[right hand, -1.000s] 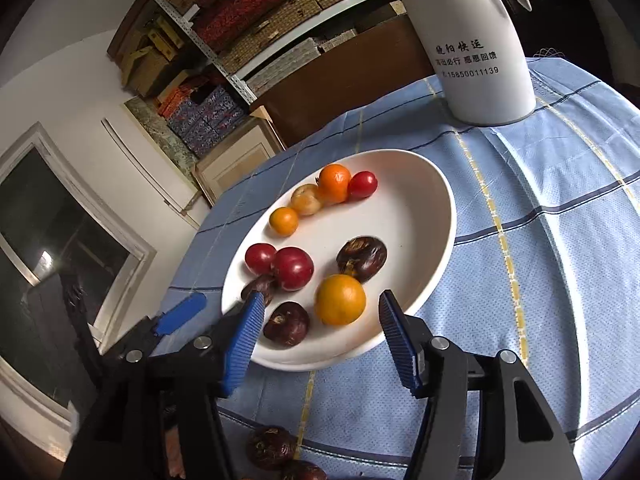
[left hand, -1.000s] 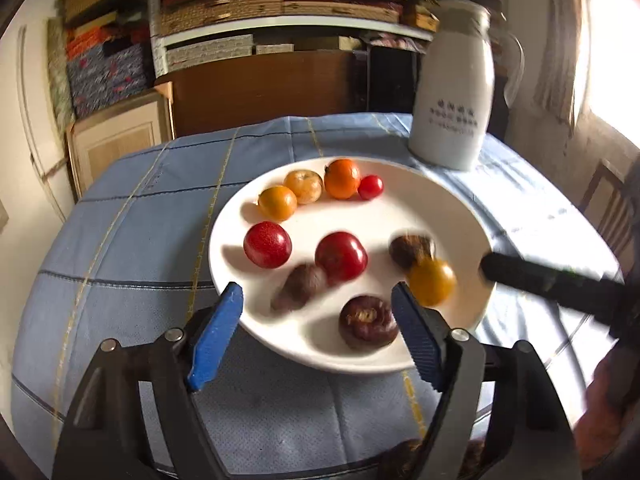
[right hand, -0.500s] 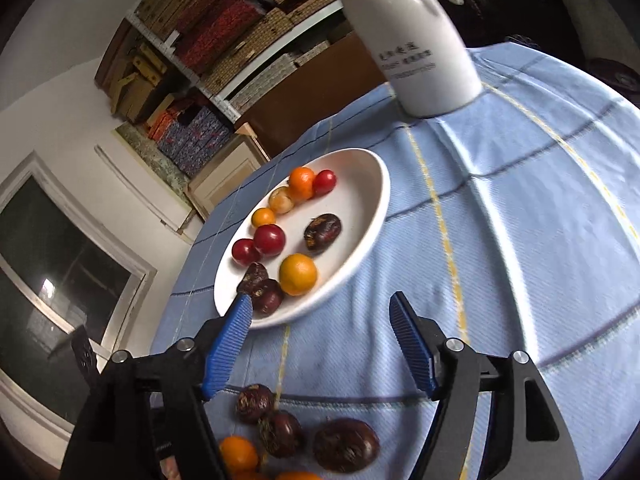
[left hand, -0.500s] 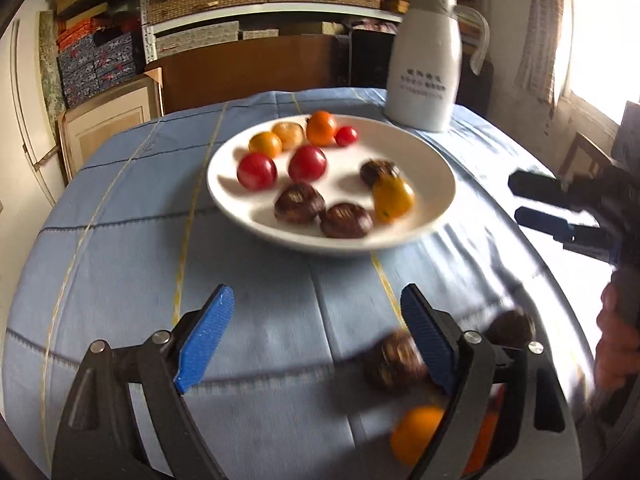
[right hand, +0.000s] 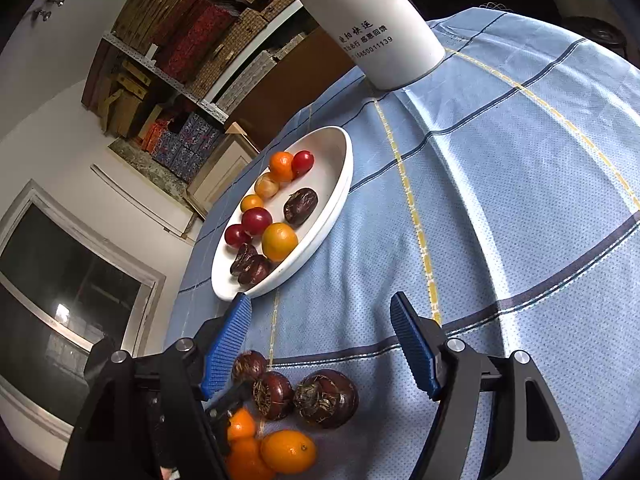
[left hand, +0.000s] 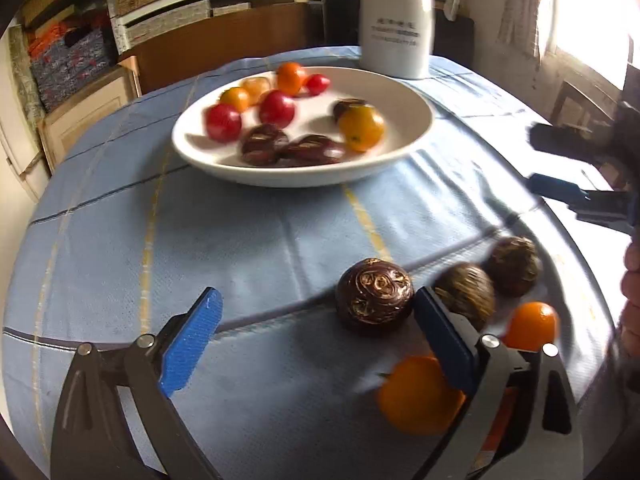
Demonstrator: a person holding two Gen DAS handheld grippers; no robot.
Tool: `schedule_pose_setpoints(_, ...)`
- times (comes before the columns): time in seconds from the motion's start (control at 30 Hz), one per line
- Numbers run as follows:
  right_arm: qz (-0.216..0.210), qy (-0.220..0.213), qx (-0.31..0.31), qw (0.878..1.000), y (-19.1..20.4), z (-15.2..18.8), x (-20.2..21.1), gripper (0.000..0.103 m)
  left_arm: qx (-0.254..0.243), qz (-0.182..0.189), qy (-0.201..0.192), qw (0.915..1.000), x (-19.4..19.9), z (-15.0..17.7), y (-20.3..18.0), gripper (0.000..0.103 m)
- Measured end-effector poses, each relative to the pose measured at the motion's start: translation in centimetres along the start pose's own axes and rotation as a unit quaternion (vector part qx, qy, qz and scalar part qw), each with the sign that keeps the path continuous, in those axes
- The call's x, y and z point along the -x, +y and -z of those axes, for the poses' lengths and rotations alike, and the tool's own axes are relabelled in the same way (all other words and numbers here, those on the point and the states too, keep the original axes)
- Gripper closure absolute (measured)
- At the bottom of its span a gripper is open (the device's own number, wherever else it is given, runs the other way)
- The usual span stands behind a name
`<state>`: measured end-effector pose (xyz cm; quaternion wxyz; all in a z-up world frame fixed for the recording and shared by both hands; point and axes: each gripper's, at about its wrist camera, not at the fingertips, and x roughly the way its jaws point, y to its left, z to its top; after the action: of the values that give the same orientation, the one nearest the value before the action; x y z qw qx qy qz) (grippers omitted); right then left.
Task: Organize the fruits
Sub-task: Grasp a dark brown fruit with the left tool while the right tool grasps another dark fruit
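My left gripper (left hand: 316, 336) hangs over the near edge of the table (left hand: 248, 248), its jaws spread wide after just opening further, with nothing pressed between the pads. The nearest dark water chestnut (left hand: 374, 298) lies on the blue cloth just inside my right-hand pad, so I judge it the next thing to take. Two more chestnuts (left hand: 466, 294) and several oranges (left hand: 420, 396) lie loose close by at that near edge, partly behind my finger. My right gripper (right hand: 320, 344) is also open and empty, above the same cluster; it opened a little earlier and now holds its width. The white plate (left hand: 400, 152) sits toward the table's middle, already holding red tomatoes (left hand: 276, 108), small oranges and dark chestnuts, and the white jug (left hand: 394, 24) stands at the far edge. I hold both grippers wide, I think, to drop around a round fruit without knocking it.
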<state>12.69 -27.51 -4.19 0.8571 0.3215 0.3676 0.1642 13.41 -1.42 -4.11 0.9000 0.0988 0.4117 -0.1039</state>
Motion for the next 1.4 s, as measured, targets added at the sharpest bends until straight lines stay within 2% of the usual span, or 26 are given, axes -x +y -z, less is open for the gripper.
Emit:
schedule_pose_setpoints(0.07, -0.001, 0.001, 0.000, 1.000, 0.0, 0.0, 0.0, 0.030, 0.023, -0.067, -0.007, 0.9975, 0.1, -0.1, 1.9, 0.008)
schedule_pose_setpoints(0.1, -0.001, 0.001, 0.001, 1.000, 0.0, 0.0, 0.0, 0.030, 0.039, -0.071, -0.005, 0.9967, 0.0, 0.0, 2.8, 0.009)
schedule_pose_setpoints(0.2, -0.001, 0.005, 0.008, 1.000, 0.3, 0.2, 0.0, 0.030, 0.071, -0.041, -0.006, 0.9966, 0.0, 0.1, 4.1, 0.009)
schedule_pose_setpoints(0.33, 0.002, 0.015, 0.029, 0.999, 0.7, 1.0, 0.0, 0.030, 0.045, -0.048, -0.015, 0.9977, 0.2, -0.1, 3.1, 0.009)
schedule_pose_setpoints(0.43, 0.005, 0.026, 0.047, 0.999, 1.0, 2.3, 0.4, 0.030, 0.047, -0.040, -0.027, 0.9977, 0.6, -0.2, 3.0, 0.009)
schedule_pose_setpoints(0.57, 0.034, 0.026, 0.077, 0.996, 1.3, 3.8, 1.0, 0.030, 0.047, -0.041, -0.024, 0.9978, 0.4, -0.4, 2.7, 0.009)
schedule_pose_setpoints(0.63, 0.070, 0.016, 0.115, 0.991, 2.3, 4.4, 1.0, 0.031, 0.043, -0.046, -0.022, 0.9978, 0.3, -0.4, 2.6, 0.009)
schedule_pose_setpoints(0.7, 0.107, 0.010, 0.165, 0.980, 3.7, 5.4, 0.6, 0.032, 0.042, -0.049, -0.022, 0.9977, 0.3, -0.4, 2.5, 0.009)
schedule_pose_setpoints(0.8, 0.132, 0.022, 0.217, 0.967, 5.2, 6.3, -0.4, 0.038, 0.039, -0.052, -0.021, 0.9976, 0.3, -0.4, 2.5, 0.009)
schedule_pose_setpoints(0.9, 0.142, 0.047, 0.205, 0.967, 4.4, 6.1, -1.3, 0.048, 0.035, -0.054, -0.020, 0.9977, 0.3, -0.4, 2.3, 0.009)
schedule_pose_setpoints(0.97, 0.131, 0.058, 0.195, 0.970, 4.1, 6.0, -1.5, 0.049, 0.032, -0.051, -0.019, 0.9980, 0.2, -0.4, 2.1, 0.009)
schedule_pose_setpoints(1.03, 0.131, 0.061, 0.209, 0.967, 4.5, 6.3, -1.7, 0.058, 0.029, -0.049, -0.017, 0.9983, 0.1, -0.5, 2.0, 0.009)
schedule_pose_setpoints(1.3, 0.121, 0.061, 0.199, 0.970, 4.6, 6.4, -1.7, 0.059, 0.030, -0.016, -0.003, 0.9994, -0.9, -0.9, 1.8, 0.009)
schedule_pose_setpoints(1.37, 0.117, 0.059, 0.189, 0.973, 4.4, 6.3, -1.5, 0.059, 0.038, -0.007, 0.002, 0.9992, -1.1, -0.9, 2.0, 0.021)
schedule_pose_setpoints(1.4, 0.117, 0.057, 0.185, 0.974, 4.3, 6.2, -1.5, 0.059, 0.043, -0.002, 0.007, 0.9991, -1.4, -0.9, 2.2, 0.034)
